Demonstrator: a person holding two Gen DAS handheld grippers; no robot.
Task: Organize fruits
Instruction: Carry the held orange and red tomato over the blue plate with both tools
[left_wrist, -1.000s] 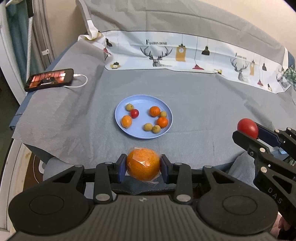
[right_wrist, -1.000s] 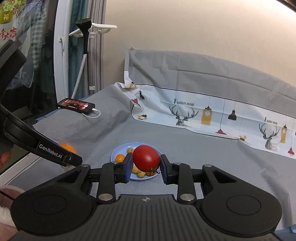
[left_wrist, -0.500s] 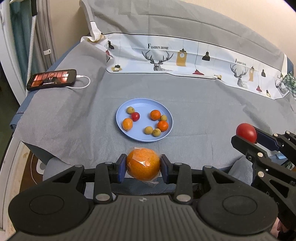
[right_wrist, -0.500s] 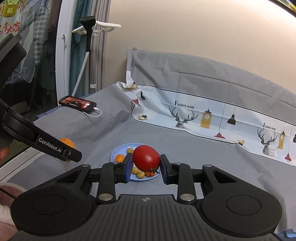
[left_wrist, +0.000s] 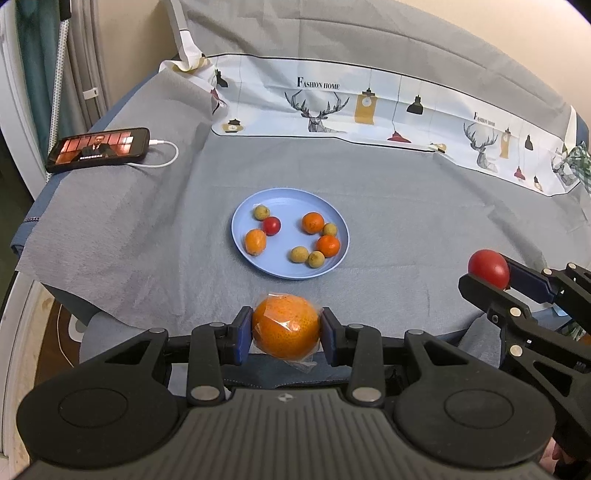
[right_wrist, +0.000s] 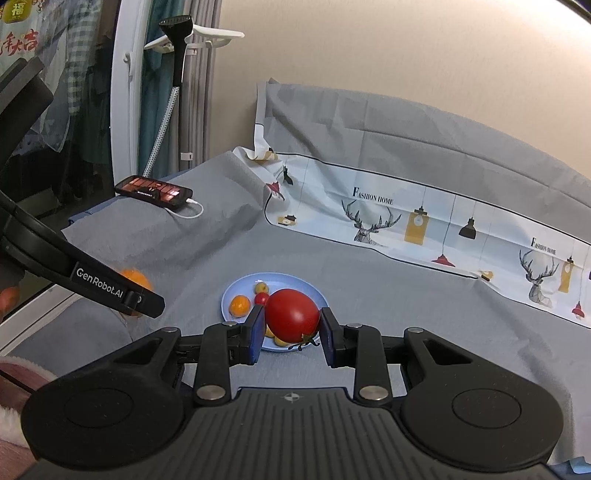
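Fruits — perhaps eight — fill plate (left_wrist: 343, 254); left gripper (left_wrist: 286, 332) clamps orange (left_wrist: 286, 328), right gripper (right_wrist: 291, 325) tomato (right_wrist: 291, 314).

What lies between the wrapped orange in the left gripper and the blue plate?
Only bare grey cloth between wrapped orange and blue plate, in the left wrist view.

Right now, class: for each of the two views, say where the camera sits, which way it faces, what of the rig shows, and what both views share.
Left wrist: sits behind the left gripper, looking steeply down past its wrapped orange at the plate; the right gripper shows at right.
Right wrist: sits behind the right gripper, looking more levelly past its tomato toward the wall; the left gripper's finger crosses at left.
Shared: plate, phone, printed cloth, both fruits.
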